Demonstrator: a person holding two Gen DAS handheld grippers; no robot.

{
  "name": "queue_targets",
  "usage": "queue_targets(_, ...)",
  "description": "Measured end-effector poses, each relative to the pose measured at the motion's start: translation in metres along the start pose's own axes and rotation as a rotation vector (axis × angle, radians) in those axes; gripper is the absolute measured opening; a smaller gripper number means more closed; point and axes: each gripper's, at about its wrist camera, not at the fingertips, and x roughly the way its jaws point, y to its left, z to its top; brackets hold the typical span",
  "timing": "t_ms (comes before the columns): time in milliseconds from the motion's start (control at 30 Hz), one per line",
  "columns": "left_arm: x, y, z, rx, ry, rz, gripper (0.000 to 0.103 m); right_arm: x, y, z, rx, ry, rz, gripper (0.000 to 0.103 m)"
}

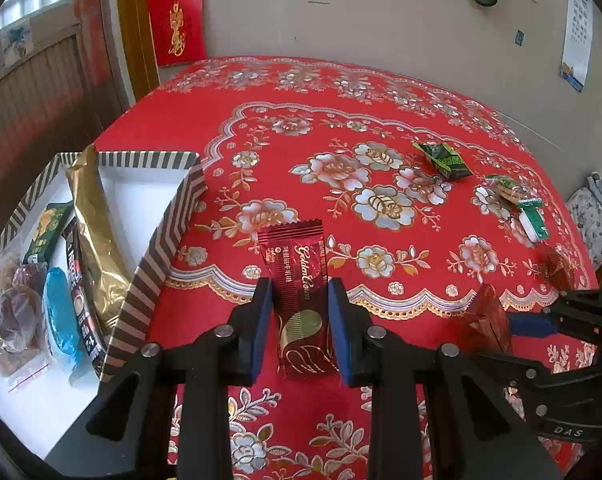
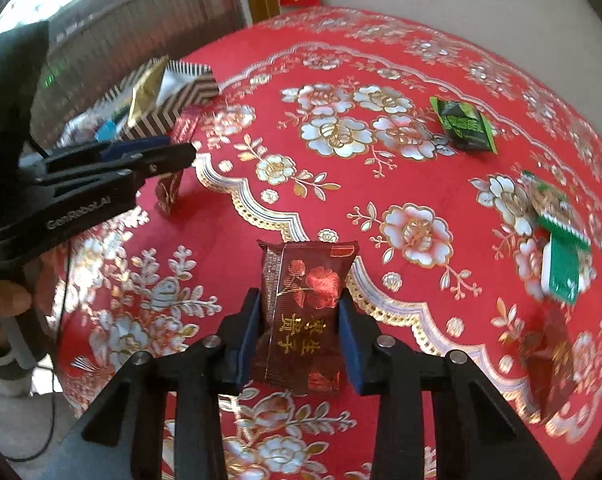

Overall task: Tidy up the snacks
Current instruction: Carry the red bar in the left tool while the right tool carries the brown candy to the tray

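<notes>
Nearest, left tool: the left tool (image 1: 299, 312) is clenched on a red Golden Crown bar (image 1: 299, 292), pads pressing its long sides; the bar's far end sticks out past the fingertips, and it seems lifted off the worktop (image 1: 381, 92), not yet in the box.
Nearest, right tool: the right tool (image 2: 299, 332) grips a dark red rose-print packet (image 2: 305, 316) by its sides; the packet bulges between the pads, so I judge it held.
Near left, striped box: the striped box (image 1: 163, 240) sits open at the left edge of the worktop, just beside the left tool.
Inside the box: a gold pouch (image 1: 95, 236) leaning on the far wall, a green packet (image 1: 47, 232), a blue-wrapped snack (image 1: 61, 316), a dark sachet (image 1: 83, 312) and a clear bag of brown snacks (image 1: 15, 312). This part looks done.
Middle right, still loose: a green-and-white packet (image 2: 561, 268) and a small clear-wrapped snack (image 2: 545, 196) touching it at its far end; both are blurred.
Near right edge: something reddish and see-through shows there in the right wrist view; I cannot tell what it is.
Far right, still loose: a dark green packet (image 2: 463, 126) lies alone, well apart from the box.
Progress: about half, by my judgement. Five snacks boxed, two in the tools, at least three left on the cloth.
Next: probably both held snacks go left into the box.
</notes>
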Motion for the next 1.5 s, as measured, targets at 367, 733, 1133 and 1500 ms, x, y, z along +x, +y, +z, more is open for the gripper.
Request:
queue_targets(367, 0.016, 0.012, 0.010, -0.103, 0.094, -0.065, 0.042, -0.017, -0.002, -0.007, 0.085, -0.088, 0.084, 0.036)
queue_targets(733, 0.038, -0.006, 0.012, -0.044, 0.108, 0.018, 0.059, -0.013, -0.004, -0.004, 0.098, -0.095, 0.113, 0.036)
queue_targets(1133, 0.009, 0.006, 0.003, 0.018, 0.045, 0.022, 0.027, -0.021, 0.000, -0.003, 0.125, -0.148, 0.159, 0.036)
queue_targets(1500, -0.050, 0.020, 0.008, 0.018, -0.115, 0.080, 0.027, -0.048, 0.033, 0.012, 0.109, -0.277, 0.144, 0.036)
